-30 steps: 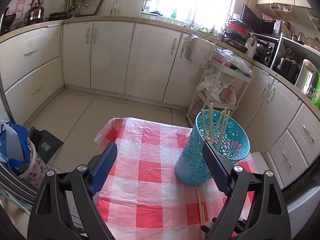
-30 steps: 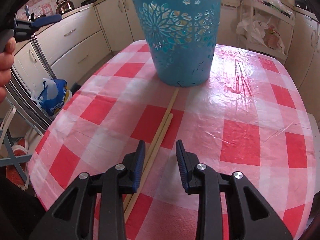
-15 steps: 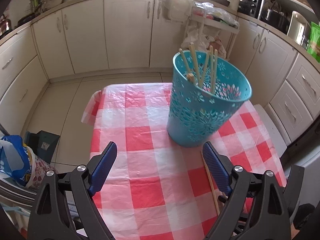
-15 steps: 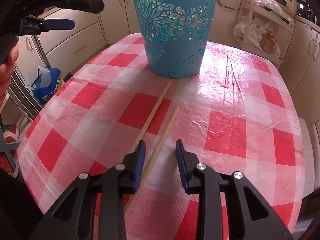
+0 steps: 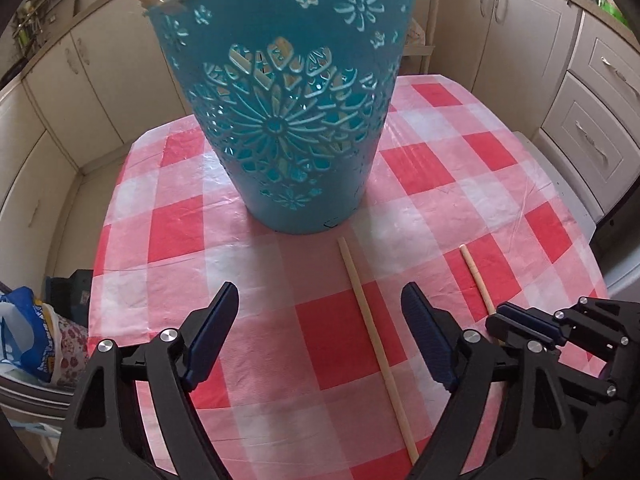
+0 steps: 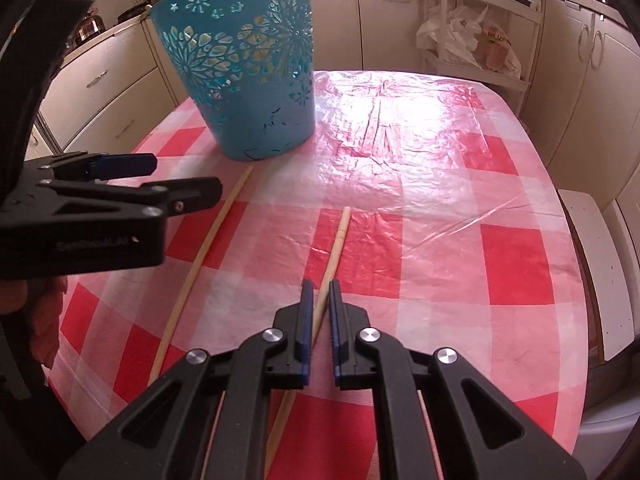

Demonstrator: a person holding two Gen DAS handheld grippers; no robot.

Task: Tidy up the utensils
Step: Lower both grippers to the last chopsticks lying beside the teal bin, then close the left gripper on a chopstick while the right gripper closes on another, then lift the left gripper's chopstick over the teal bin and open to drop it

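Note:
A teal perforated basket (image 5: 288,112) stands on the red-and-white checked table (image 5: 256,272) and holds several chopsticks. Two loose wooden chopsticks lie on the cloth. My left gripper (image 5: 320,300) is open and low over the table; the longer chopstick (image 5: 372,328) lies between its fingers, nearer the right one. My right gripper (image 6: 319,294) is shut on the second chopstick (image 6: 338,240), which sticks out forward from its pads. In the left wrist view the right gripper (image 5: 500,318) sits at the lower right on that chopstick (image 5: 476,276). The basket (image 6: 244,64) and longer chopstick (image 6: 208,240) show in the right wrist view.
Cream kitchen cabinets (image 5: 520,32) surround the table. A white trolley with bags (image 6: 480,40) stands beyond the table's far edge. A blue bag (image 5: 24,332) sits on the floor at the left. A white stool (image 6: 596,272) is by the table's right edge.
My left gripper dropped from high above down close to the table near the basket. My right gripper closed on the right-hand chopstick, which it straddled open before.

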